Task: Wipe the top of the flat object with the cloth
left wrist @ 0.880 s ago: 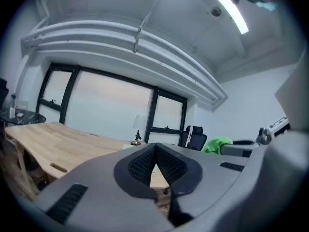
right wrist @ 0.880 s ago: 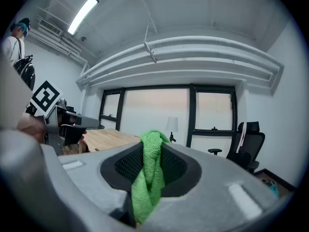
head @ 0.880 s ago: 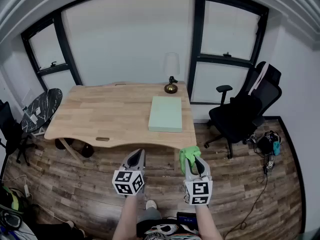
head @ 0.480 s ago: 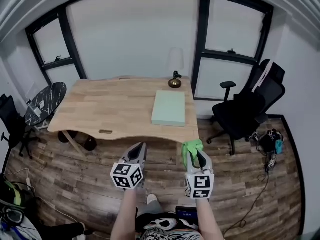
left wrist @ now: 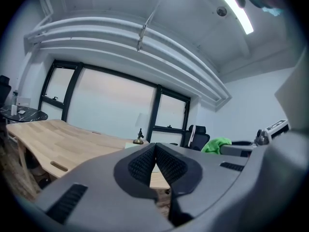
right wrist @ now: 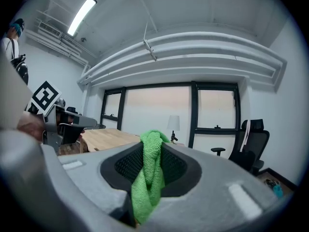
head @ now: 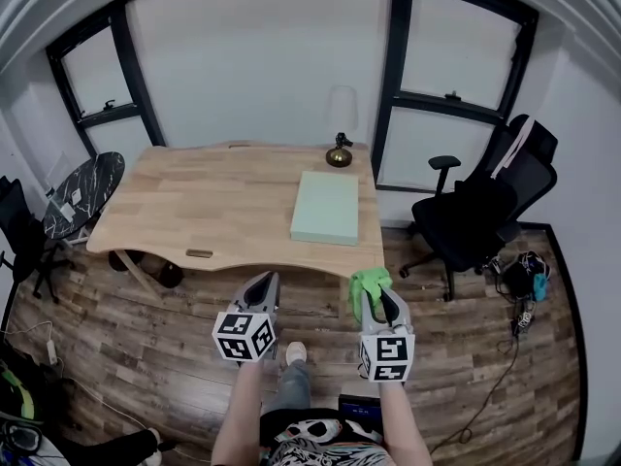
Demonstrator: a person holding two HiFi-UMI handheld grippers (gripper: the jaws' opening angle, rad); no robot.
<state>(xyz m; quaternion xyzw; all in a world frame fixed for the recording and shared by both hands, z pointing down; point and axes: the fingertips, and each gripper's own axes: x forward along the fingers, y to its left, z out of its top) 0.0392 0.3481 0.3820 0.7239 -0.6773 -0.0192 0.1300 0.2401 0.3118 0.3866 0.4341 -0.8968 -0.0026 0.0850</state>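
cloth (right wrist: 150, 173), bright green and bunched, is pinched between the pads of the right gripper (head: 377, 299): its jaws are closed on the fabric, a tuft stands up past the tips and the rest hangs down below them. the left gripper (head: 263, 287) carries nothing, and its own view shows the two pads pressed together. both grippers point roughly level, side by side over the wooden floor (head: 175, 328), well short of the near edge of the desk (head: 204, 212). the flat object (head: 326, 208), a pale green slab, lies on the right end of that desk, in front of a small lamp (head: 339, 129) and with an office chair (head: 475, 221) off to its right. from the grippers it lies straight ahead and farther away, and in the head view it sits between their two lines but closer to the right one. its long axis runs away from the person, front to back across the desk, so a stroke along its length would go forward and back, not side to side. the wipe has not begun, as nothing touches the slab. by my reading the right hand, which is nearer and already has the cloth, needs to travel forward and a little to the left, then come down onto the near short edge. the left hand looks free to steady the slab.
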